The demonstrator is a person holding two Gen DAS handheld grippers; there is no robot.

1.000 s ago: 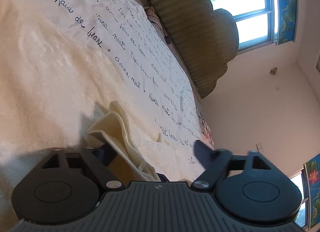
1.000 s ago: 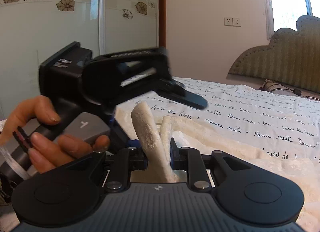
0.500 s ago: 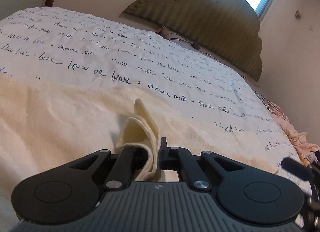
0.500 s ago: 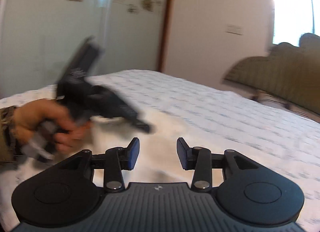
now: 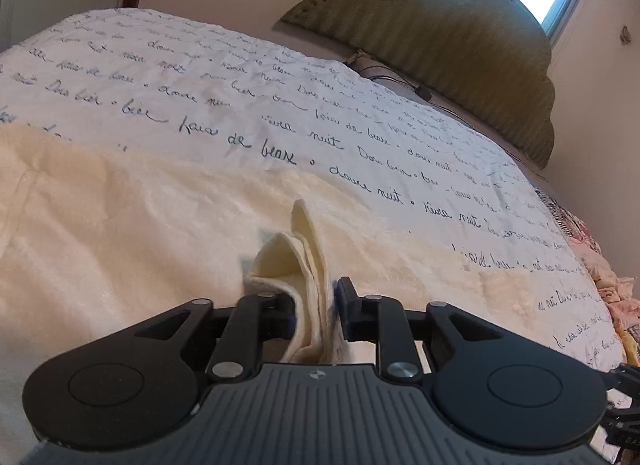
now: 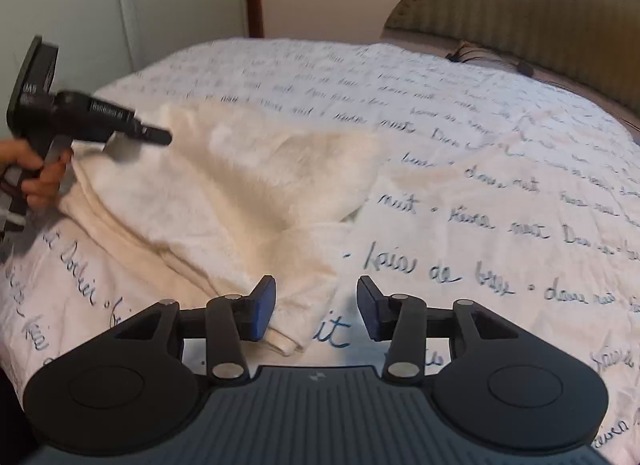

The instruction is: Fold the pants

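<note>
At the right gripper (image 6: 316,311): spread wide, nothing between the pads, hanging low over the bed (image 6: 500,169). Just ahead of the left pad and slightly inboard of it, a hem-like corner of the cream pants (image 6: 240,193), lying flat on the lettered cover. Not touching that corner, as far as can be judged, though close above it.

Outward from there: running away up and to the left as one long band, doubled over on itself with a thick rolled edge along the near-left side. Long axis diagonal, from the corner under the right gripper to the far end, where lifted off the bed and bunched.

At that far end, the left gripper (image 5: 318,315), gripped by the left hand (image 6: 36,177): pressed together on a folded tuft of the same cream cloth, standing up between the pads in its own view. Beyond the tuft, the remaining fabric spread flat toward the headboard (image 5: 460,25).

Judged from this: one end held on the left, the other end loose and nearest the right. Likely next, a short drop and a small shift left to centre the corner between the pads before closing. Risk of catching the bed cover along with the thin hem.
</note>
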